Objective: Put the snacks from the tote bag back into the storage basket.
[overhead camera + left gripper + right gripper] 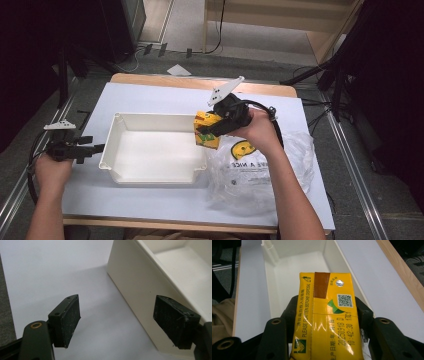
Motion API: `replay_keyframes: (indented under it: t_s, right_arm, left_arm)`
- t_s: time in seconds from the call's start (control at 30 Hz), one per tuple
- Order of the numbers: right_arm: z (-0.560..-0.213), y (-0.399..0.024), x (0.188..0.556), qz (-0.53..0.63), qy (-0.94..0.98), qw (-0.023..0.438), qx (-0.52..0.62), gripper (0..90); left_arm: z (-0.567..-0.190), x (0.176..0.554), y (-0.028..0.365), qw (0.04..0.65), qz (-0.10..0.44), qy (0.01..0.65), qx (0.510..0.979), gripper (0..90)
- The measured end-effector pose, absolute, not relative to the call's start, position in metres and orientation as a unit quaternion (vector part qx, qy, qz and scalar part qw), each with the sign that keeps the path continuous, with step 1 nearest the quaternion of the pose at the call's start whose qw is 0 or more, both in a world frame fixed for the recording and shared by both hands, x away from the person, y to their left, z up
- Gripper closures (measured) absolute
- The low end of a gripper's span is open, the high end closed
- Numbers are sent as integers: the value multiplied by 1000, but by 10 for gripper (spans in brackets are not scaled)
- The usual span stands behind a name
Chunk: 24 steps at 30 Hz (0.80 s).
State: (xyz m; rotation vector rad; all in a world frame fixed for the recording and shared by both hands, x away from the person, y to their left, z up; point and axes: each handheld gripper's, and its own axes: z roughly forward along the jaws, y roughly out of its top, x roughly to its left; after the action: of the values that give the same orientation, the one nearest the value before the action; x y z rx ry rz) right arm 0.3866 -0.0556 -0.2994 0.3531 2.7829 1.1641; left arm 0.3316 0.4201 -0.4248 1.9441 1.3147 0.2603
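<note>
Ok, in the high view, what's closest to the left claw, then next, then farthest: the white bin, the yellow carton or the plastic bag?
1. White bin, just beside the left claw.
2. Yellow carton, over the bin's far side.
3. Plastic bag, beyond the bin.

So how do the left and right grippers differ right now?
The right gripper is shut on the yellow carton; the left gripper is open with nothing between its jaws. The right one is held up at the white bin's right rim; the left sits low beside the bin's left wall. The right one's grey plate tilts steeply; the left's lies nearly level. Both point toward the bin.
</note>
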Motion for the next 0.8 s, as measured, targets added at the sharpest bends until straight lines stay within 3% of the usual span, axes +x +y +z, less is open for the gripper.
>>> replay_keyframes:
  t_s: [0.8]
  right_arm:
    - [-322,-3,419,364,927,22,89,526]
  left_arm:
    - [-426,333,419,384,100,512,762,228]
